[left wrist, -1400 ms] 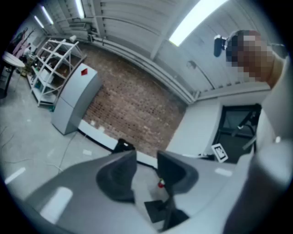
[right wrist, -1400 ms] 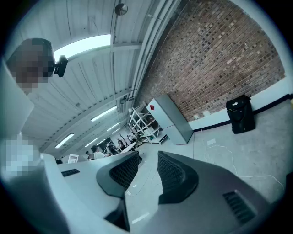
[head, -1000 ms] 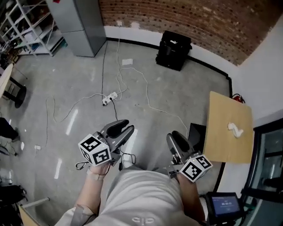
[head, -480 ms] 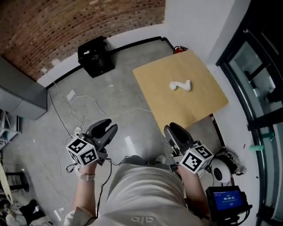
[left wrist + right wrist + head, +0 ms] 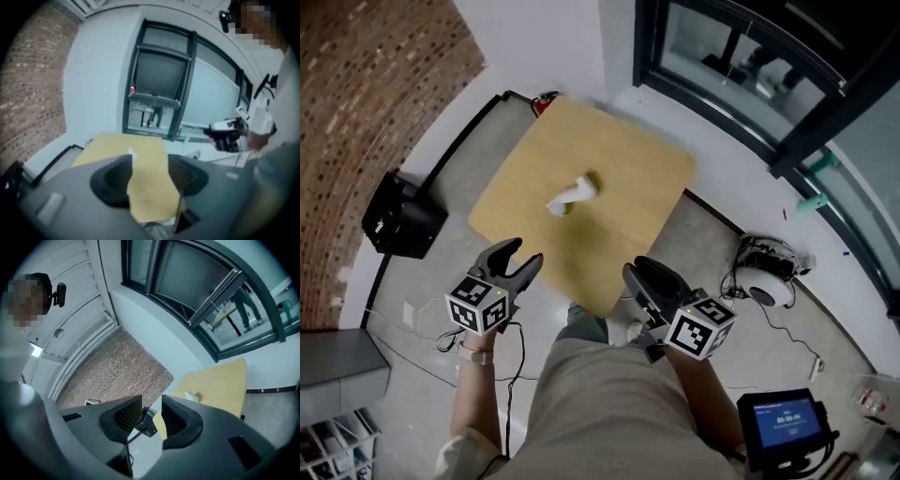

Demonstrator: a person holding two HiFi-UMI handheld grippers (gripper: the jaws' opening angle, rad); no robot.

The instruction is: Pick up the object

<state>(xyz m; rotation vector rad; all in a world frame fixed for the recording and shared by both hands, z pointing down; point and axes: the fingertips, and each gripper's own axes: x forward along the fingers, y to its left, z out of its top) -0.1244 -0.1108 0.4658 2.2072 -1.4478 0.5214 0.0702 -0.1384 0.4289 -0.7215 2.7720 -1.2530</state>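
Observation:
A small white crumpled object (image 5: 572, 195) lies near the middle of a square wooden table (image 5: 628, 159). My left gripper (image 5: 521, 255) hovers at the table's near left edge, short of the object. Its jaws have just been opening and nothing is between them. In the left gripper view the object (image 5: 131, 153) peeks past the left jaw, with the tabletop (image 5: 145, 197) filling the gap of the left gripper (image 5: 149, 173). My right gripper (image 5: 643, 274) hangs at the near right edge, its jaws a narrow gap apart and empty. The right gripper view shows the object (image 5: 191, 396) beyond the right gripper (image 5: 151, 411).
A black box (image 5: 401, 220) stands on the floor by the brick wall, left of the table. A white headset with cables (image 5: 764, 281) lies on the floor at the right. A device with a blue screen (image 5: 783, 422) is near my right side. Dark-framed windows (image 5: 741, 84) run behind the table.
The view has swung round, bringing the table from the right edge to the centre in front of both grippers. The left jaws have parted from shut to open.

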